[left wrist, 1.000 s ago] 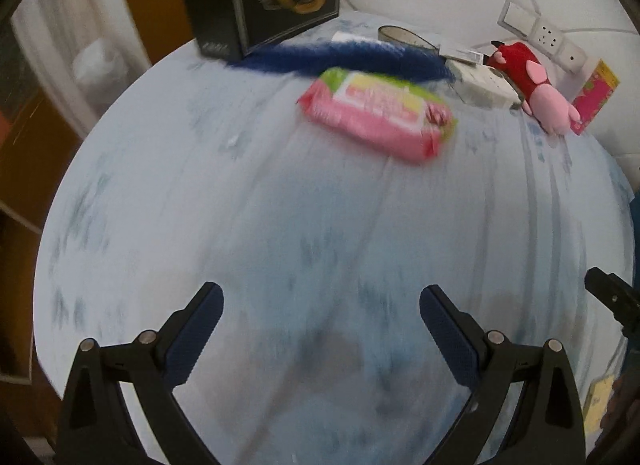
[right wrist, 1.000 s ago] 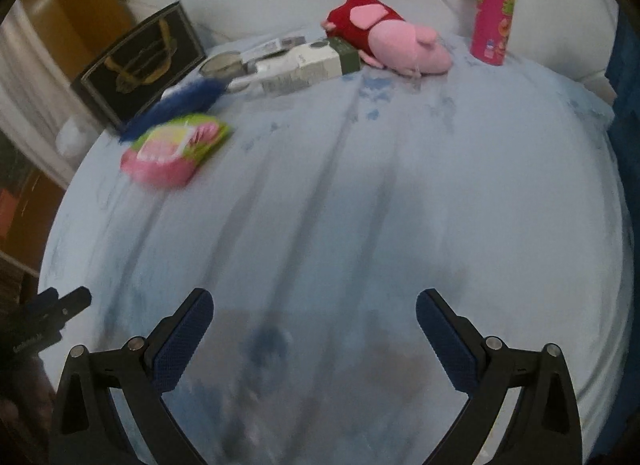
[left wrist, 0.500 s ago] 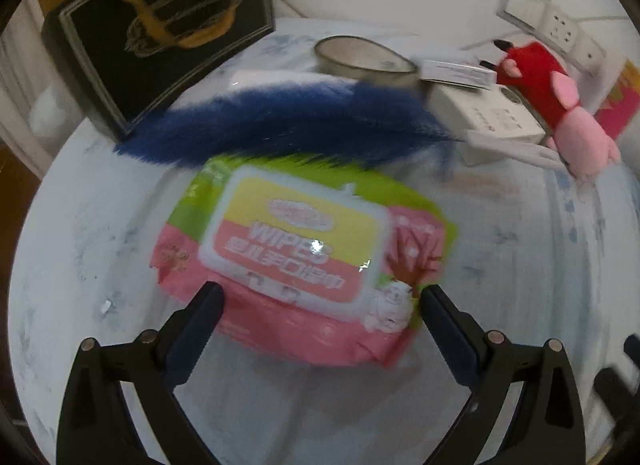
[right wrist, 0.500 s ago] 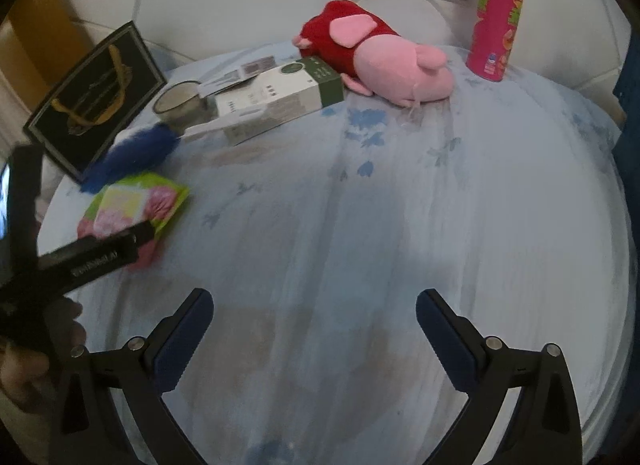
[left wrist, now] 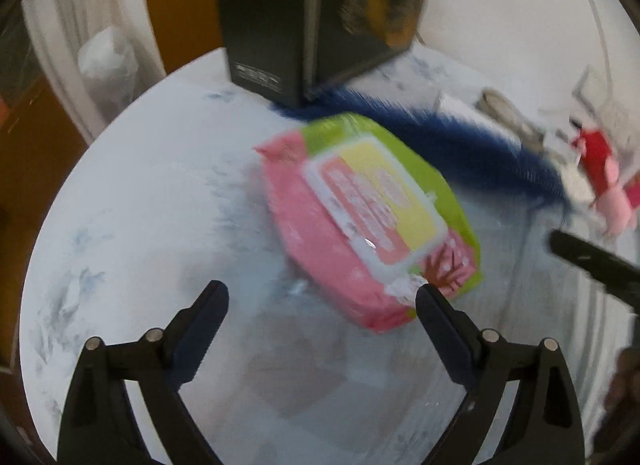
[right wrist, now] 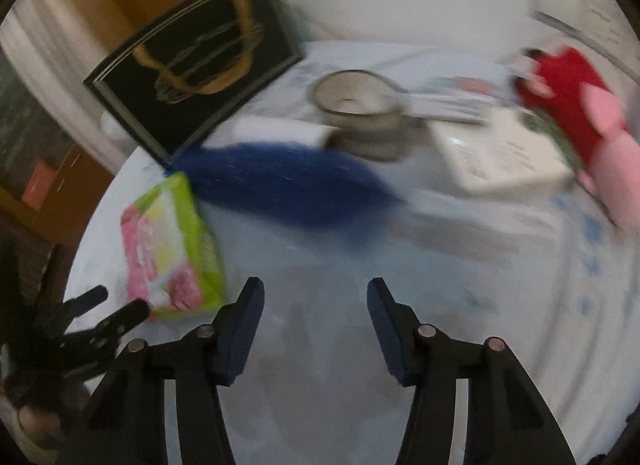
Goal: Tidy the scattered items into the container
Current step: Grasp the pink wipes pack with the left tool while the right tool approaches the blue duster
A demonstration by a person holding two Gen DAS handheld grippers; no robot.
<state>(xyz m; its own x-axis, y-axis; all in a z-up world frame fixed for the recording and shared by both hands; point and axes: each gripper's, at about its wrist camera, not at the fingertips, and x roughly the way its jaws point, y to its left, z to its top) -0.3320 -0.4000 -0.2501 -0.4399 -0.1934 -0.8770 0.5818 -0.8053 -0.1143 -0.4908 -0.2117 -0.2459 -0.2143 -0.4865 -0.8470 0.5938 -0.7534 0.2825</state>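
Observation:
A pink and green wipes pack (left wrist: 372, 221) lies slantwise on the pale blue cloth. Its near corner sits just ahead of the right finger of my left gripper (left wrist: 322, 305). Those jaws stand wide and are closing a little; the pads do not press on the pack. A blue feather duster (right wrist: 288, 189) lies ahead of my right gripper (right wrist: 316, 297), whose jaws are closing on nothing. The black box with a gold emblem (right wrist: 200, 77) stands at the back left, behind the duster's tip. In the right wrist view the wipes pack (right wrist: 172, 249) lies at the left, beside the left gripper (right wrist: 100, 325).
A tape roll (right wrist: 356, 105), a white carton (right wrist: 504, 157) and a red and pink plush toy (right wrist: 580, 105) lie along the back right. The table's edge (left wrist: 120, 133) curves close on the left, with brown furniture beyond. The right gripper's black arm (left wrist: 592, 261) reaches in from the right.
My left gripper has swung, so the wipes pack now sits off to the right and turned slantwise. My right gripper has moved left towards the blue duster and its jaws have narrowed.

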